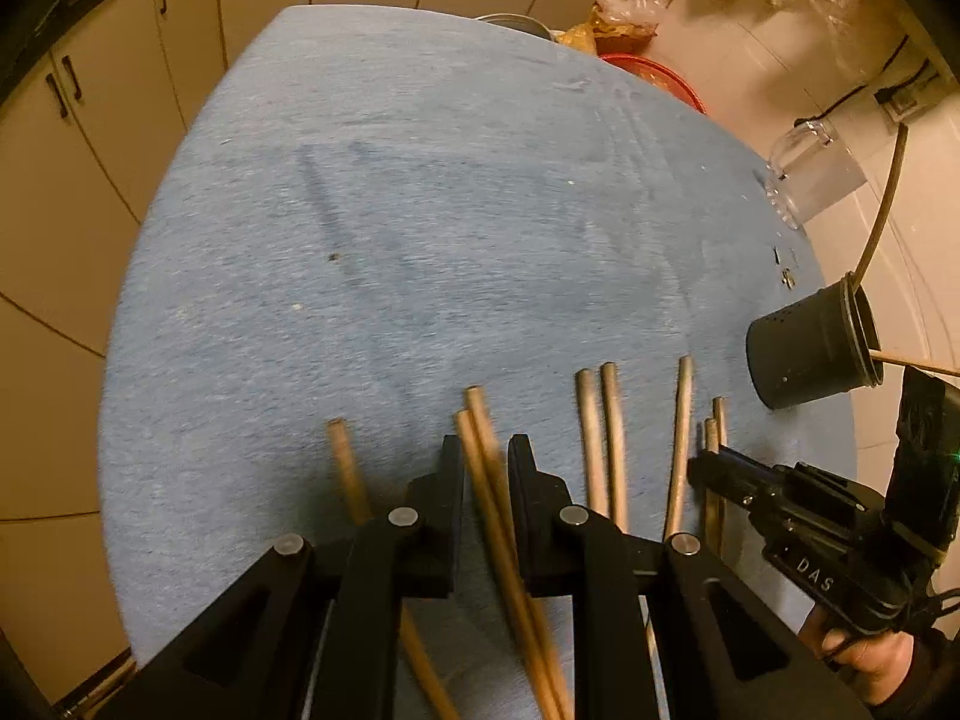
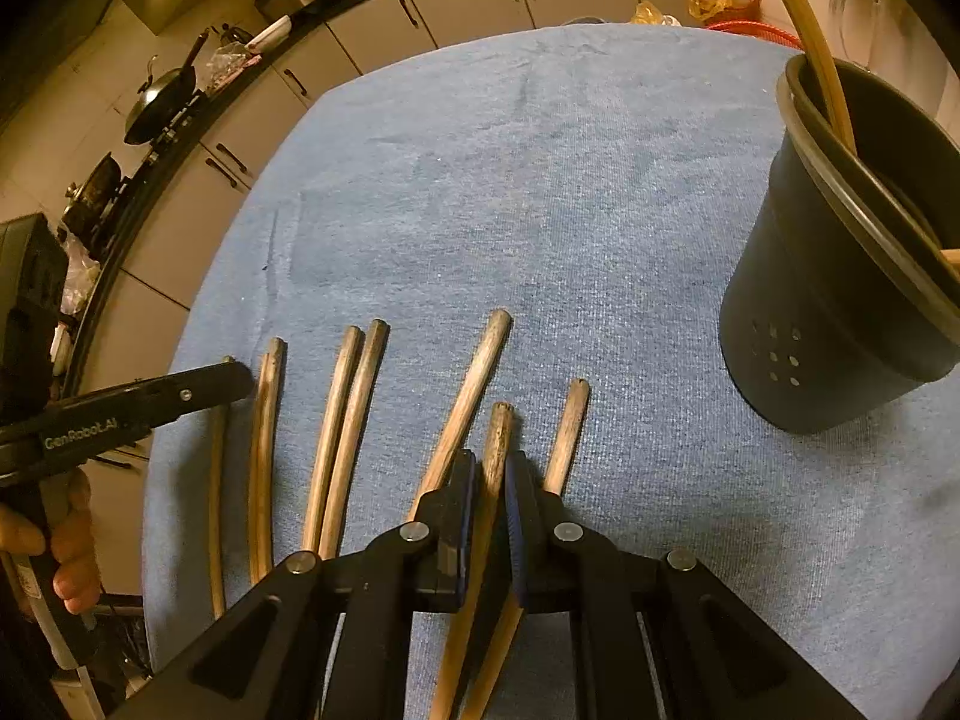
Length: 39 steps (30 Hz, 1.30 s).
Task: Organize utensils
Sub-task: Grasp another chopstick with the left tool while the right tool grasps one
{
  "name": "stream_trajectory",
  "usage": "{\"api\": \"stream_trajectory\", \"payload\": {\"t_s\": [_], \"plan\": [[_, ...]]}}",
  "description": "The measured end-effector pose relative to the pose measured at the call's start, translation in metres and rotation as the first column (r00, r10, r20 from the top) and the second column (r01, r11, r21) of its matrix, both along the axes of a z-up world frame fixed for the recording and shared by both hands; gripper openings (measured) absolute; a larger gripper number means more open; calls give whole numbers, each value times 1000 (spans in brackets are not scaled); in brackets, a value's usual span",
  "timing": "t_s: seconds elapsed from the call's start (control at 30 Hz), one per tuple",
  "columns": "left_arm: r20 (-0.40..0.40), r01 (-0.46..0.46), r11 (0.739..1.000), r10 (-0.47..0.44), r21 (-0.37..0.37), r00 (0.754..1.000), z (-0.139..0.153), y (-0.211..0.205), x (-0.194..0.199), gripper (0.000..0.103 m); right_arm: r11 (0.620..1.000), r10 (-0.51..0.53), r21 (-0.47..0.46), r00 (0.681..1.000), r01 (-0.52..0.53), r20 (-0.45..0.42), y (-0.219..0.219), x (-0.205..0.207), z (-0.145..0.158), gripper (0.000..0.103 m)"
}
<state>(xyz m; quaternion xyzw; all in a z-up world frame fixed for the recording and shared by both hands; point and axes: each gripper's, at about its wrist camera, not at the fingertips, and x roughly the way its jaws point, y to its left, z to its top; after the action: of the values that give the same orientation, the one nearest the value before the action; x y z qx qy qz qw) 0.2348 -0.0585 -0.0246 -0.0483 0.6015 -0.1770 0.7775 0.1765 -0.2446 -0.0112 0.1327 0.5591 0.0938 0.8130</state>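
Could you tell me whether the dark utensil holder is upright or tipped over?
Upright. In the right wrist view the dark utensil holder stands on its base on the blue cloth, its rim uppermost, with a chopstick leaning inside.

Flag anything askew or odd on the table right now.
The chopsticks lie loose and fanned out on the blue cloth, not paired up. The dark holder stands upright with only a couple inside, one leaning far out over the rim. Nothing is spilled or visibly broken.

Black two-finger left gripper (image 1: 486, 456) with silver pivot screws, right gripper (image 2: 489, 474) with blue pads, white lettering on both bodies
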Motion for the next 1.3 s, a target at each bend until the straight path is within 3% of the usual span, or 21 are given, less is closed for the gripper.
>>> {"api": "stream_trajectory", "payload": {"t_s": [0.17, 0.33, 0.7, 1.03, 1.3], "plan": [[6, 30, 1000, -30, -10, 1000, -1, -15, 6, 15, 1000, -4, 4, 1000, 4, -1, 0, -1, -1, 11], [-10, 0, 999, 0, 41, 1000, -10, -23, 13, 15, 1000, -5, 6, 1000, 5, -1, -1, 0, -2, 11], [15, -33, 999, 33, 20, 999, 8, -10, 11, 15, 1000, -8, 6, 1000, 8, -1, -2, 1, -1, 11], [-40, -42, 997, 45, 71, 998, 2, 2, 4, 15, 1000, -3, 8, 1000, 3, -2, -1, 3, -2, 11], [-21, -23, 995, 25, 95, 999, 6, -18, 21, 14, 1000, -2, 7, 1000, 2, 3, -1, 4, -4, 12]]}}
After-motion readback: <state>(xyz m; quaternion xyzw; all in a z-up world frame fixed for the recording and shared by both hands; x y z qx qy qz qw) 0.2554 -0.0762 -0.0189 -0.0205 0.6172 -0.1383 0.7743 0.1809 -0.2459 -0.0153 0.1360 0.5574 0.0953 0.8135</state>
